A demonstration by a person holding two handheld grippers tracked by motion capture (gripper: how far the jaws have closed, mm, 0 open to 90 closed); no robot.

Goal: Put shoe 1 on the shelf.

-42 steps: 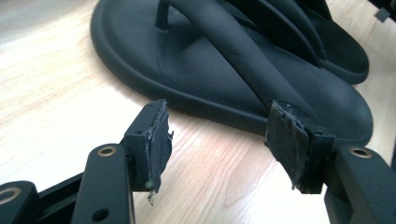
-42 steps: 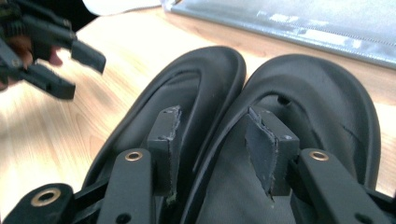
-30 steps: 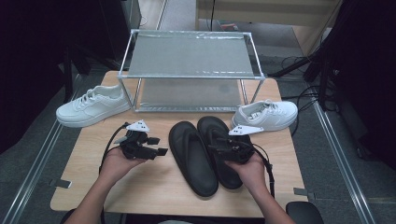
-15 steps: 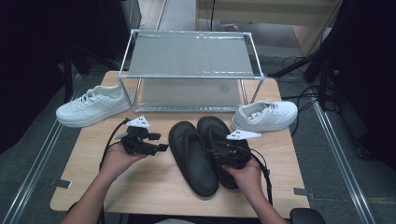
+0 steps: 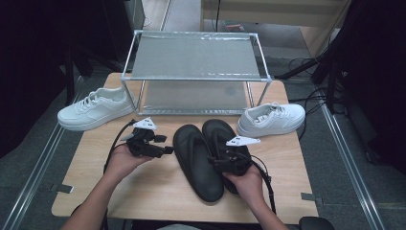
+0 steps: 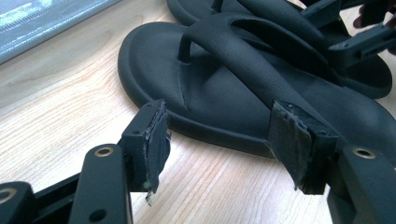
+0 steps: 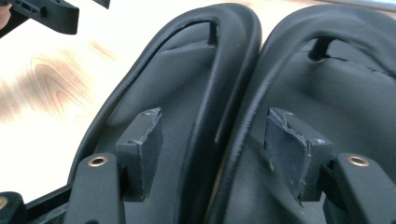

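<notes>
- Our right claw (image 5: 218,160) hangs low over the pair of black sandals, its jaws spread wide and holding nothing. In the right gripper view the two pads straddle the seam where the sandals meet, one pad over each footbed.
- Our left claw (image 5: 165,149) is also released and empty. It sits just beside the outer edge of the left sandal (image 5: 196,160), pointing across at it; in the left gripper view its pads (image 6: 156,140) frame the sandal's side rim and strap.
- The sandals lie side by side on the surface (image 5: 143,191), touching along their inner edges, with their long axes running away from us, toes toward the metal rack (image 5: 194,76). The right sandal (image 5: 215,132) is directly under the right claw, so that hand is the nearer one to it, while the left claw is nearer the left sandal.
- We judge the coming move to turn on the right claw closing across the joined inner rims, or on one of them.
- The heel end of the right sandal is hidden under the right hand (image 5: 249,179) and claw. We cannot tell whether the pads already touch the rubber.
- Two white sneakers (image 5: 93,110) (image 5: 270,119) flank the rack, well apart from both claws.
</notes>
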